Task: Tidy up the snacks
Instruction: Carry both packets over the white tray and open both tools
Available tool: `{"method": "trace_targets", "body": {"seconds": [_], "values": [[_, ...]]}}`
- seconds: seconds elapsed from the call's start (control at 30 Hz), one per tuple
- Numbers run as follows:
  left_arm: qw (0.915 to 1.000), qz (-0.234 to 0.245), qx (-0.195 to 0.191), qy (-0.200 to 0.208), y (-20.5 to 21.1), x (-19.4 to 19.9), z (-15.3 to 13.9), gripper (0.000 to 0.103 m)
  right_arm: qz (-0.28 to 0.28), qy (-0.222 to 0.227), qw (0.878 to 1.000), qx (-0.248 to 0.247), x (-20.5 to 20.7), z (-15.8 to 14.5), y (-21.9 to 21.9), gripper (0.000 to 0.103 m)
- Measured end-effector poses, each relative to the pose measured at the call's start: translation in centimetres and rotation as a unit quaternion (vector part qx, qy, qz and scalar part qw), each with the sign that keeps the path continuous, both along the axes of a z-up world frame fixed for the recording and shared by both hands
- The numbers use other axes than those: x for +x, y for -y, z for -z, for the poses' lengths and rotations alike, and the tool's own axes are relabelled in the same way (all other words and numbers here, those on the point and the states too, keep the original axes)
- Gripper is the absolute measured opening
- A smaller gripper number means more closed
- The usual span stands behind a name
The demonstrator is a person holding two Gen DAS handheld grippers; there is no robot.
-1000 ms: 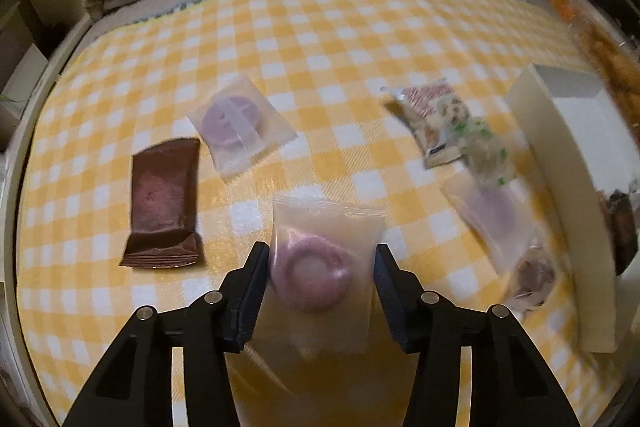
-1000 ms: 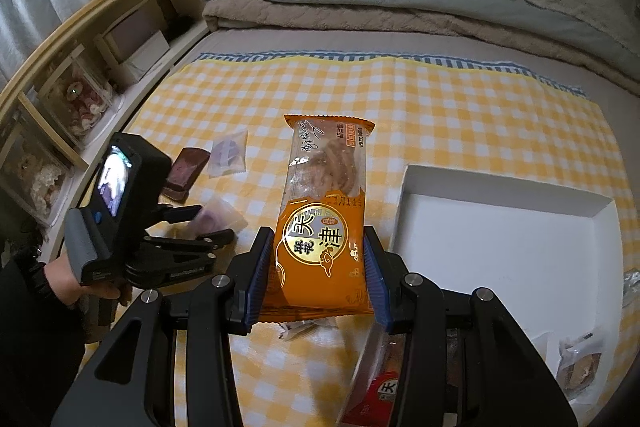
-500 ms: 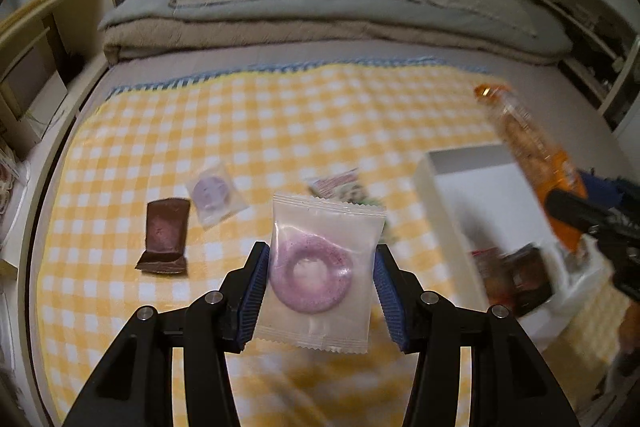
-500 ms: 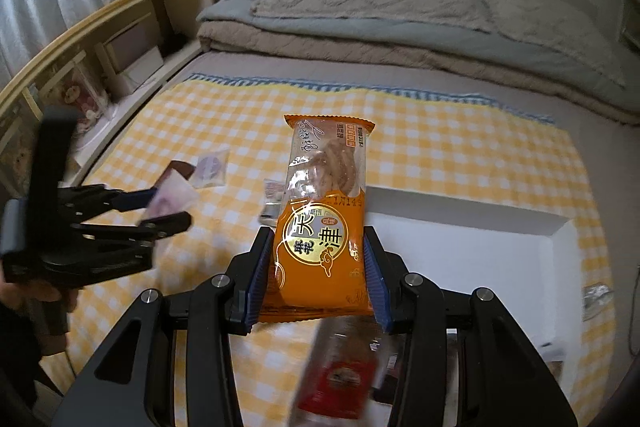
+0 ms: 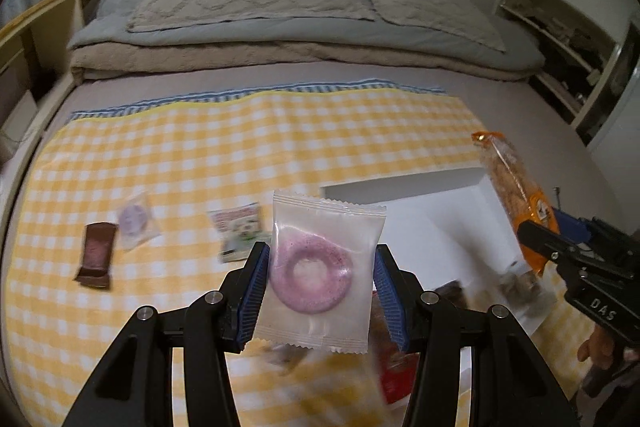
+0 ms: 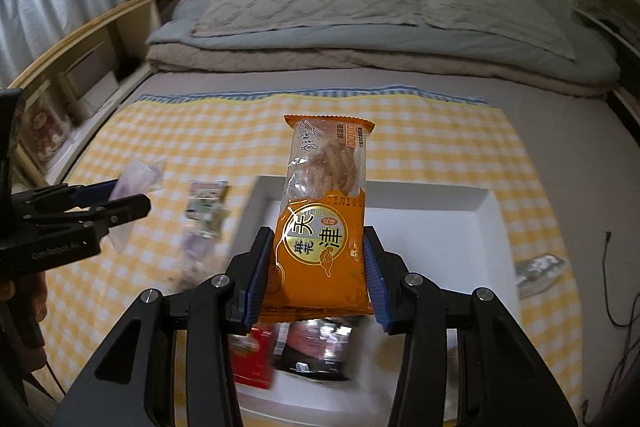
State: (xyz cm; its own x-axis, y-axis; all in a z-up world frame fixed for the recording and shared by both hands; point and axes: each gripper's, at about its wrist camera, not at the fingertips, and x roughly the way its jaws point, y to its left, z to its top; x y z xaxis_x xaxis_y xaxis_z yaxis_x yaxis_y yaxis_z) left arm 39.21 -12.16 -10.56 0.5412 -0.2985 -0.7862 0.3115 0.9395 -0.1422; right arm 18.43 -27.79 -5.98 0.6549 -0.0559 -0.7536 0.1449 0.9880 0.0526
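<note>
My left gripper (image 5: 319, 283) is shut on a clear packet with a purple ring snack (image 5: 316, 275), held in the air above the left rim of a white tray (image 5: 404, 187). My right gripper (image 6: 319, 269) is shut on an orange packet of twisted crackers (image 6: 323, 227), held upright over the white tray (image 6: 432, 223). The tray holds a red packet (image 6: 254, 359) and a dark foil packet (image 6: 316, 347) near its front. The left gripper (image 6: 116, 209) shows at the left of the right wrist view; the orange packet (image 5: 516, 195) shows at the right of the left wrist view.
On the yellow checked cloth (image 5: 240, 147) lie a brown bar (image 5: 96, 255), a clear packet with a purple disc (image 5: 136, 223) and a green-white packet (image 5: 240, 231). A silvery packet (image 6: 540, 267) lies right of the tray. Folded bedding (image 5: 280, 39) is behind; shelves (image 6: 80, 67) stand left.
Both grippers rose and moved over the tray with their packets still held. The left one lifted the ring snack off the cloth; the right one shifted right, over the tray's middle.
</note>
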Motion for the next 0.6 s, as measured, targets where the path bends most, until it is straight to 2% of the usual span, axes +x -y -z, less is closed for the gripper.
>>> {"method": "trace_targets", "body": {"seconds": [0.3, 0.6], "values": [[0.9993, 0.006, -0.027, -0.027, 5.2, 3.3, 2.7, 0.051, 0.051, -0.021, 0.998, -0.021, -1.5, 2.0, 7.2, 0.044], [0.996, -0.018, -0.042, -0.077, 8.4, 8.9, 8.0, 0.051, 0.066, -0.06, 0.996, -0.029, -0.4, 5.1, 11.8, 0.044]]}}
